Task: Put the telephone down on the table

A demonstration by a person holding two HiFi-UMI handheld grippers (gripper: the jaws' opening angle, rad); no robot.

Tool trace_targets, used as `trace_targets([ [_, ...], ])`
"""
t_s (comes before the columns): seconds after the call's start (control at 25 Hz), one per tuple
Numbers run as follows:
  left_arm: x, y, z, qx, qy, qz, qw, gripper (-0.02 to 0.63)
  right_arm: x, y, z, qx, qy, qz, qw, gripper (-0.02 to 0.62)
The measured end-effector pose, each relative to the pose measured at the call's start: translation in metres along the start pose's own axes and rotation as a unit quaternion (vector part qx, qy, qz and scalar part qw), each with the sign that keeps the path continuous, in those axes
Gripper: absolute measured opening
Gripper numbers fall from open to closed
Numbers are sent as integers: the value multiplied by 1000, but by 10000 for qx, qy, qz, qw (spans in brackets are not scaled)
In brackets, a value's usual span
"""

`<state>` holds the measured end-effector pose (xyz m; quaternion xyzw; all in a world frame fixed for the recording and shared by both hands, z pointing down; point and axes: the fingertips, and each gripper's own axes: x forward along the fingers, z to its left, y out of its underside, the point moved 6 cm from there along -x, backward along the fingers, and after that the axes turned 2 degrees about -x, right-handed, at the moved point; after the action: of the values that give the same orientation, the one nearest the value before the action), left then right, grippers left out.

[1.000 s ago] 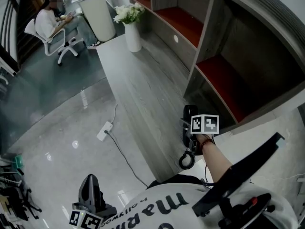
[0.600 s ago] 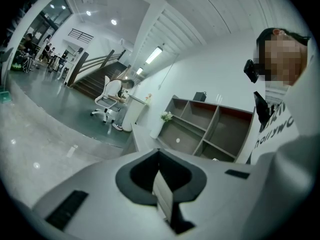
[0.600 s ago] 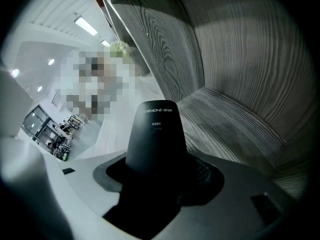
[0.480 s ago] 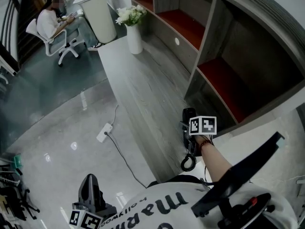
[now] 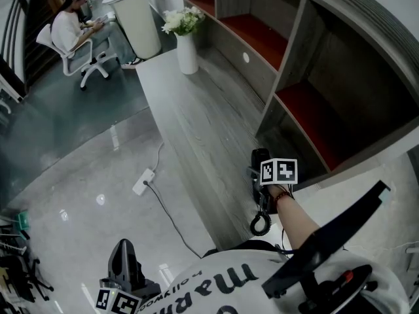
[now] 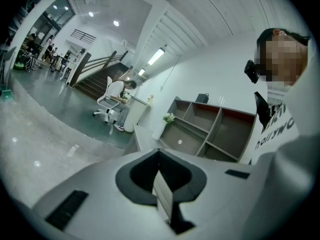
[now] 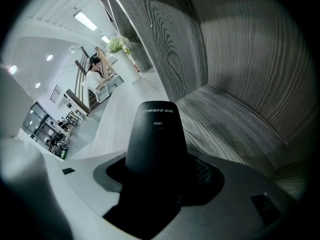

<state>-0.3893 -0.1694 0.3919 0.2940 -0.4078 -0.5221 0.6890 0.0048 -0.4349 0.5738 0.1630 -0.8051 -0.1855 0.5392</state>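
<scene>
Right gripper view showed the black telephone (image 7: 156, 139) upright between the jaws, which stood wide and pressed on its sides, with grey wood grain behind it. From the head view, the right gripper (image 5: 265, 183) held the telephone at lower centre-right of the frame, over the near end of the long grey table (image 5: 190, 120), close beside the foot of the shelf unit (image 5: 298, 103). Whether it touched the tabletop could not be told. Its coiled cord (image 5: 260, 224) hung in a loop just below. The left gripper (image 5: 124, 261) sat at lower left over the floor, jaws together on nothing. A vase of flowers (image 5: 187, 52) stood at the table's far end.
</scene>
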Motion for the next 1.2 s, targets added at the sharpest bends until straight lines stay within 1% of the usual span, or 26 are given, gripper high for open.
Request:
trace_targets([
  [0.28,2,4,1,-39,17,3,10000,9,5,-1,0,-17,163,133,9998,281],
  [0.6,-4,7,2,-74,-34,-4,10000,9,6,3,-4,298,274,287,9988,281],
  [0.8,-8,4,2,-57,-42,-46,10000,9,5,4,-2,299,346,330,9984,281],
  [1.04,-6,7,0,-66,-59,-56,9999,9,8,3,-1,218,549,426,9973,281],
  [1.2,-4,6,-1,-61,-23,-59,10000,9,11,2,-1,195,576,428,9972,281],
])
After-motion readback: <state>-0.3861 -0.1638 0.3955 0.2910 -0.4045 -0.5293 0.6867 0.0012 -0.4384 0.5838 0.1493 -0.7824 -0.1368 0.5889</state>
